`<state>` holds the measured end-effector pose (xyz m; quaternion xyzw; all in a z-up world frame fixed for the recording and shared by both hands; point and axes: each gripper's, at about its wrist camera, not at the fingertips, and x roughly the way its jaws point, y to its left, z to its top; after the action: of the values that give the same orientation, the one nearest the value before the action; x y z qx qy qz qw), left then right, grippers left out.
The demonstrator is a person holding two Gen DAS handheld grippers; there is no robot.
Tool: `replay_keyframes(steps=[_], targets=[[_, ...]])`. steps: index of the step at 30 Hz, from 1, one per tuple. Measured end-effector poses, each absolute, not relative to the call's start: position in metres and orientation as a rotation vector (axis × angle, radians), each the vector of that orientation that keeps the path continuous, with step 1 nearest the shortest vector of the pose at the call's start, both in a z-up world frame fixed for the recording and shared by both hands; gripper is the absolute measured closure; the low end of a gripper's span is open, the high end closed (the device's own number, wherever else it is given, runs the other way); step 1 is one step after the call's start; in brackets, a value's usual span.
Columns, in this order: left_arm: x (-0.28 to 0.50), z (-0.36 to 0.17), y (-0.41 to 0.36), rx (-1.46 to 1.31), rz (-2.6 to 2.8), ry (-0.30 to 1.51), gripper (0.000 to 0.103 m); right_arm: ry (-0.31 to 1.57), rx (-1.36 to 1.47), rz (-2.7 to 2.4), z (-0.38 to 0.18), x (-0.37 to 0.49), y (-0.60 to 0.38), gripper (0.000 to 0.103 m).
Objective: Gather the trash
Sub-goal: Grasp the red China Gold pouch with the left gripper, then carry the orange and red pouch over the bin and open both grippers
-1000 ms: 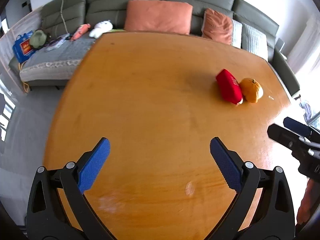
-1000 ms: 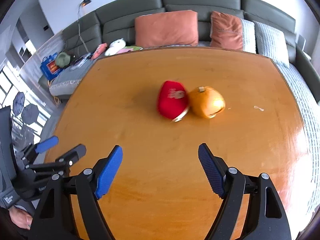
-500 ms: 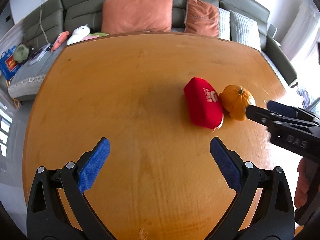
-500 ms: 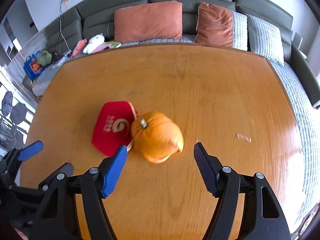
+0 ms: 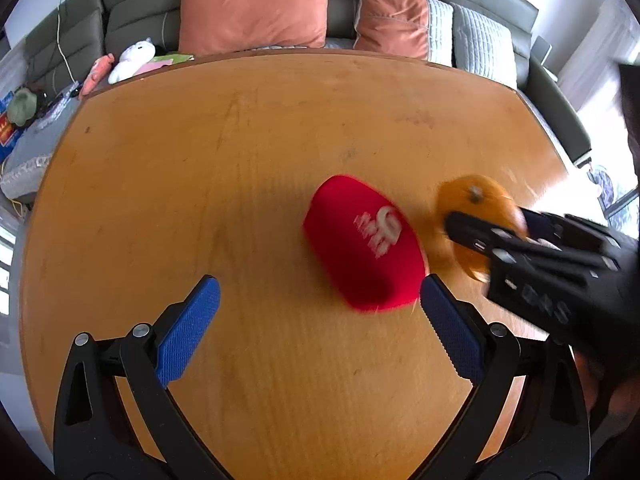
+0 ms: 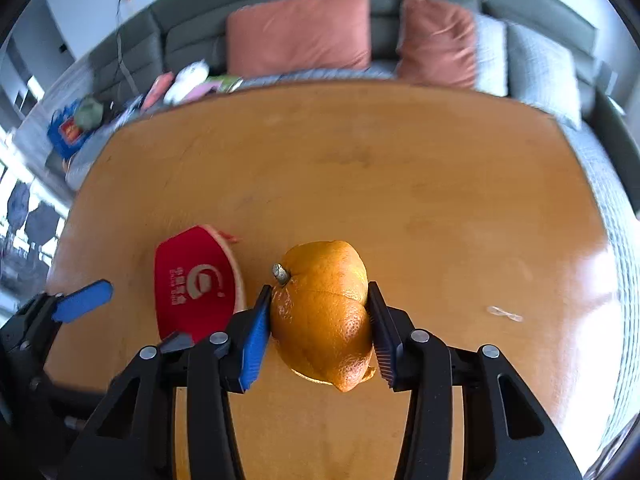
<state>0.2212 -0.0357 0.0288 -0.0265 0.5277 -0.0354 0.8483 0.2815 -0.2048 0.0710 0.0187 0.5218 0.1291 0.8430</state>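
Right wrist view: the peel (image 6: 322,312), ungripped half a second earlier, is now pinched by the right gripper (image 6: 320,330) on the table (image 6: 400,184); left gripper (image 5: 316,320), spread, nears the red pouch (image 5: 364,240).

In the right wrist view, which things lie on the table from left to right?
Left gripper → red packet → orange peel, between the right gripper's pads → small clear scrap.
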Motion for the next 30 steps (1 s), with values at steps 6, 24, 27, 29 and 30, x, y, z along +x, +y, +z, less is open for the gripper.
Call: replay_keyframes(steps=[6,24,27,29,30], targets=[[0.249,0.012,-0.053,-0.072,-0.087,1.161,0.006,1.084,0.092,0.213,0.081,0.264,-0.247,0.056],[0.261,-0.002,-0.062,-0.009,0.01,1.25,0.01,1.071,0.111,0.173,0.092,0.225,-0.257,0.055],[0.25,0.007,-0.058,-0.026,0.009,1.19,0.036,1.059,0.105,0.164,0.099,0.214,-0.257,0.055],[0.243,0.01,-0.055,-0.078,-0.058,1.192,0.038,1.052,0.104,0.161,0.105,0.207,-0.255,0.055],[0.239,0.01,-0.055,-0.08,-0.078,1.194,0.038,1.047,0.104,0.162,0.108,0.204,-0.253,0.055]])
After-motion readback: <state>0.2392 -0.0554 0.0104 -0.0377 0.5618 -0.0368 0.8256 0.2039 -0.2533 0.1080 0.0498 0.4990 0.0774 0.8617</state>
